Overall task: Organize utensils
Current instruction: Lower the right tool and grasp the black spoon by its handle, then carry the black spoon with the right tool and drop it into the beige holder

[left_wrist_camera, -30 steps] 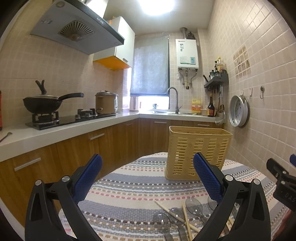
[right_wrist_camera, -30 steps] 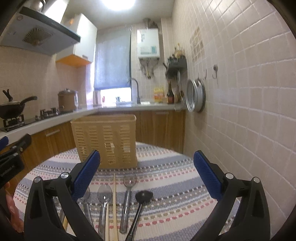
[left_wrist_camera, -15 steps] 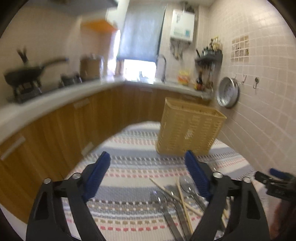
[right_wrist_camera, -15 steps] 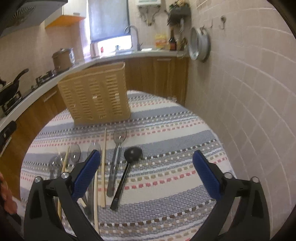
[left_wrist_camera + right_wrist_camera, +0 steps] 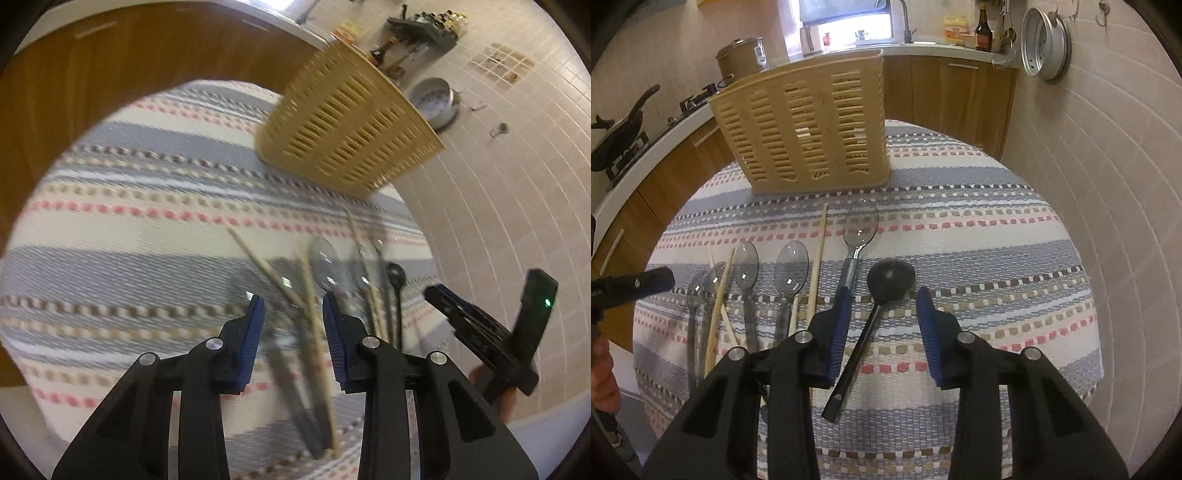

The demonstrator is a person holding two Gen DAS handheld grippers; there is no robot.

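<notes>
L wrist view: your left gripper [image 5: 293, 308] points down at the striped cloth [image 5: 122, 221] on the round table. Jaws are closing, partway in, not pressing on anything yet. Between them, lower on the cloth, lie a chopstick [image 5: 317, 332] and a clear spoon's handle; the frame is blurred, so which utensil sits closest to the pads I can't tell. More utensils lie just to the right: another clear spoon [image 5: 325, 266], a 2nd chopstick [image 5: 266, 266] crossing the 1st, and a black spoon [image 5: 396, 280]. The basket [image 5: 351, 129] stands at the cloth's far edge, well apart from the utensils, looking tilted only because of the camera. Your right gripper [image 5: 458, 306] shows at the right edge, near the black spoon.

R wrist view: sharp here. Your right gripper [image 5: 882, 291] hangs over the black spoon [image 5: 886, 280]; its handle runs down between the jaws. Jaws are closing, gap on both sides, pads not touching it. A metal-handled spoon [image 5: 858, 229] lies just left of it, handle passing behind the left pad. Further left: chopsticks [image 5: 818, 258] and clear spoons [image 5: 792, 266] in a rough row, some overlapping. Basket [image 5: 809, 125] stands upright past them, w/ nothing clearly seen inside. Left gripper's tip [image 5: 646, 282] pokes in at the left edge, above the leftmost spoons
</notes>
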